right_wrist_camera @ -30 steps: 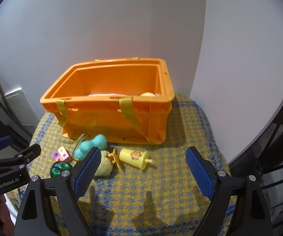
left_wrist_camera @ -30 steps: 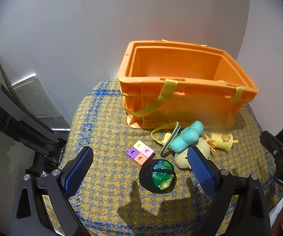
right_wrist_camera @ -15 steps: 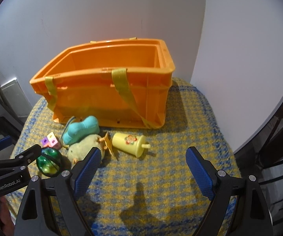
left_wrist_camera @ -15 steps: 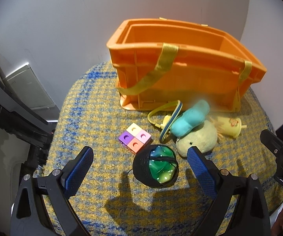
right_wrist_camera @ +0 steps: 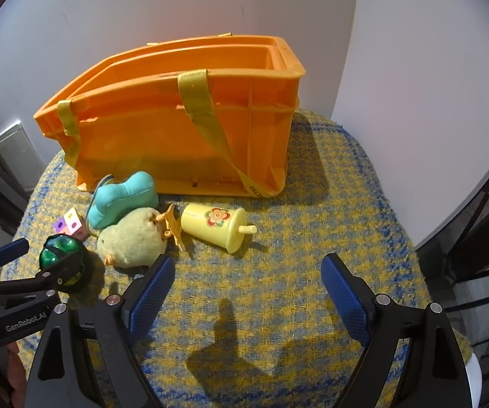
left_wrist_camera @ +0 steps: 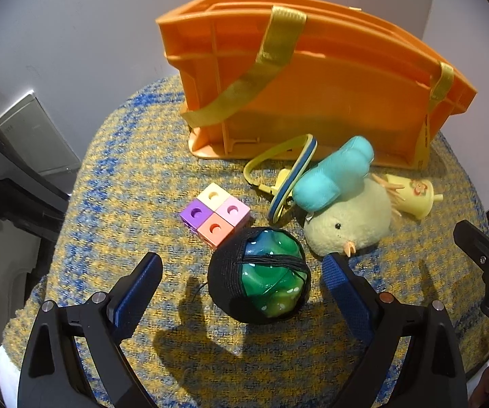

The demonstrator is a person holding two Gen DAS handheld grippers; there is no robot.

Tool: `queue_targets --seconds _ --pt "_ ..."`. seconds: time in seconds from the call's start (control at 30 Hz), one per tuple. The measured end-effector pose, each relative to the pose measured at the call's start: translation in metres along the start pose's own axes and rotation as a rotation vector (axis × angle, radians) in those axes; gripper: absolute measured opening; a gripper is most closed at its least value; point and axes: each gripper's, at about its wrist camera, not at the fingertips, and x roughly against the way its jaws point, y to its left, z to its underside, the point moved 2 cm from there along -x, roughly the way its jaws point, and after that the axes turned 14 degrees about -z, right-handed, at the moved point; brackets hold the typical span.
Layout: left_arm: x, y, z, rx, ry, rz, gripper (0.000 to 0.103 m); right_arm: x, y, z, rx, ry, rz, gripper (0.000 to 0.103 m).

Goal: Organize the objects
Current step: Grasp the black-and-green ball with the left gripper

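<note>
An orange crate (left_wrist_camera: 312, 102) with yellow straps stands at the back of a yellow-blue woven cloth (left_wrist_camera: 135, 187). In front of it lie a green ball in black netting (left_wrist_camera: 261, 275), a pastel cube block (left_wrist_camera: 215, 214), a yellow plush chick (left_wrist_camera: 350, 224), a teal plush bone (left_wrist_camera: 333, 173), a yellow-blue strap loop (left_wrist_camera: 288, 176) and a yellow toy cup (right_wrist_camera: 217, 227). My left gripper (left_wrist_camera: 241, 289) is open, its jaws either side of the green ball, just short of it. My right gripper (right_wrist_camera: 244, 289) is open and empty, low over the cloth in front of the cup.
White walls meet in a corner behind the crate (right_wrist_camera: 176, 129). A grey panel (left_wrist_camera: 30, 132) and dark equipment stand off the left edge. The cloth's rounded edge drops away at right, beside a dark chair frame (right_wrist_camera: 482, 238).
Both grippers have moved down and forward toward the toys. The left one has closed in on the green ball, which now lies between its open jaws. Nothing was grasped.
</note>
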Motion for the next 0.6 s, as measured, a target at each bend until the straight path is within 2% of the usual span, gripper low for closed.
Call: queue_targets --seconds 0.1,0.17,0.33,0.6 --pt "-0.005 -0.004 0.001 -0.013 0.009 0.005 0.090 -0.004 -0.002 0.001 -0.003 0.008 0.001 0.088" --pt "-0.008 -0.007 0.002 -0.024 0.020 0.012 0.077 -0.007 -0.002 0.002 -0.005 0.015 0.001 0.088" --pt "-0.012 -0.012 0.005 -0.041 0.030 0.032 0.064 -0.013 -0.004 0.003 -0.012 0.031 -0.004 0.088" --pt "-0.007 -0.010 0.010 -0.025 0.025 0.029 0.062 -0.015 -0.002 0.005 -0.011 0.034 -0.003 0.088"
